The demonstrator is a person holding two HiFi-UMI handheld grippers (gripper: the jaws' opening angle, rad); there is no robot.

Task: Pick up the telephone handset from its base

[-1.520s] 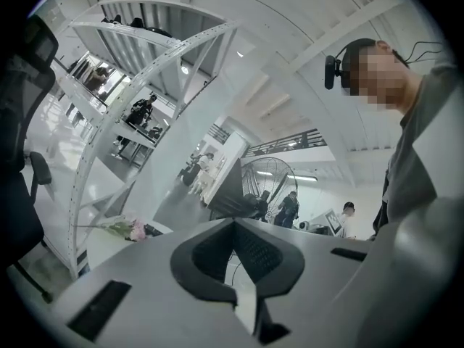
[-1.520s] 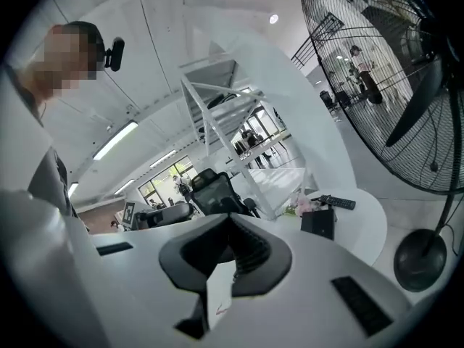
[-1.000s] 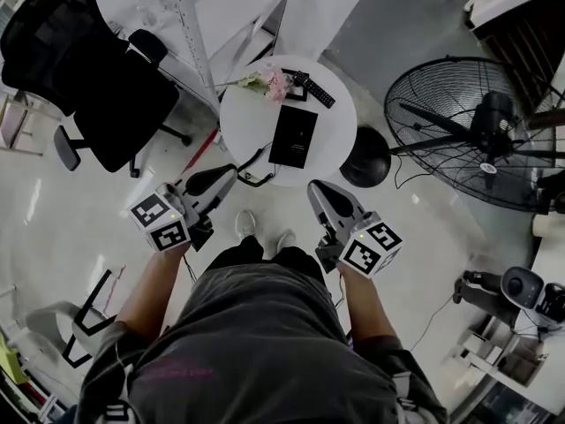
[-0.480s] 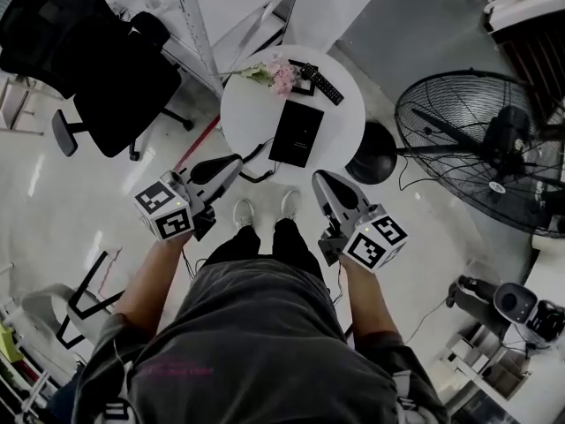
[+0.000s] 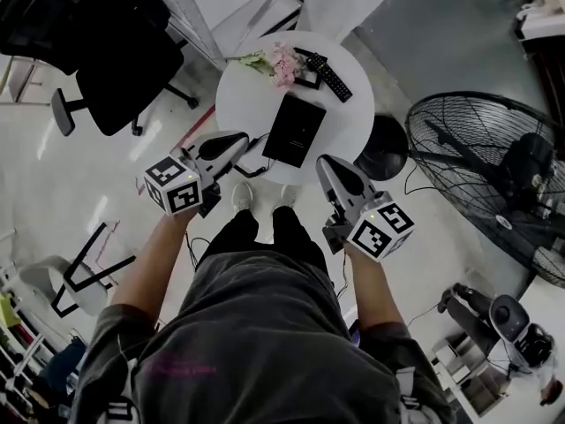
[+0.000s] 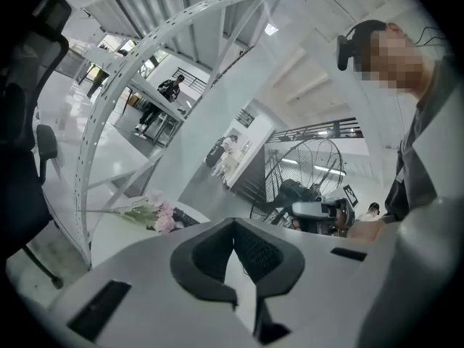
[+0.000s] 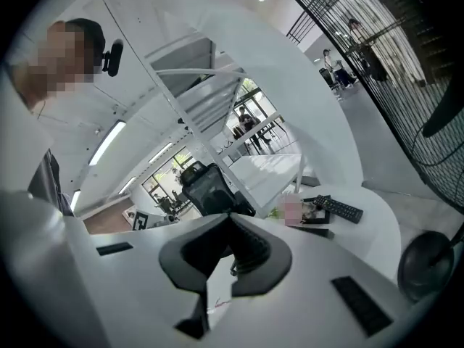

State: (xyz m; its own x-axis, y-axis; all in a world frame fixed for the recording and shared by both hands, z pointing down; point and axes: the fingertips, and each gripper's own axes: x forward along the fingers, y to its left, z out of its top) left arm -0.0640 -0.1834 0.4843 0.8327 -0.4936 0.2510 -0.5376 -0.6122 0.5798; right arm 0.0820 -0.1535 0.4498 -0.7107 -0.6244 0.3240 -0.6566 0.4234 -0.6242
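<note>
A round white table (image 5: 238, 104) stands in front of me. A flat black rectangular device (image 5: 294, 129) lies on it, with a cord (image 5: 256, 159) running off the near edge; it may be the telephone, and I cannot make out a handset. My left gripper (image 5: 244, 137) is shut and empty, its tip at the table's near-left edge. My right gripper (image 5: 324, 162) is shut and empty just short of the near-right edge. The left gripper (image 6: 233, 227) looks over the tabletop towards pink flowers (image 6: 161, 216). The right gripper (image 7: 230, 220) looks across the table (image 7: 370, 227).
Pink flowers (image 5: 281, 63) and a black remote (image 5: 328, 77) lie at the table's far side. A black office chair (image 5: 106, 51) stands at the left, a large floor fan (image 5: 494, 175) at the right, a round black base (image 5: 381, 148) beside the table.
Both grippers have moved forward and down towards the table's near edge. The person has stepped closer, so the table sits nearer in the head view.
</note>
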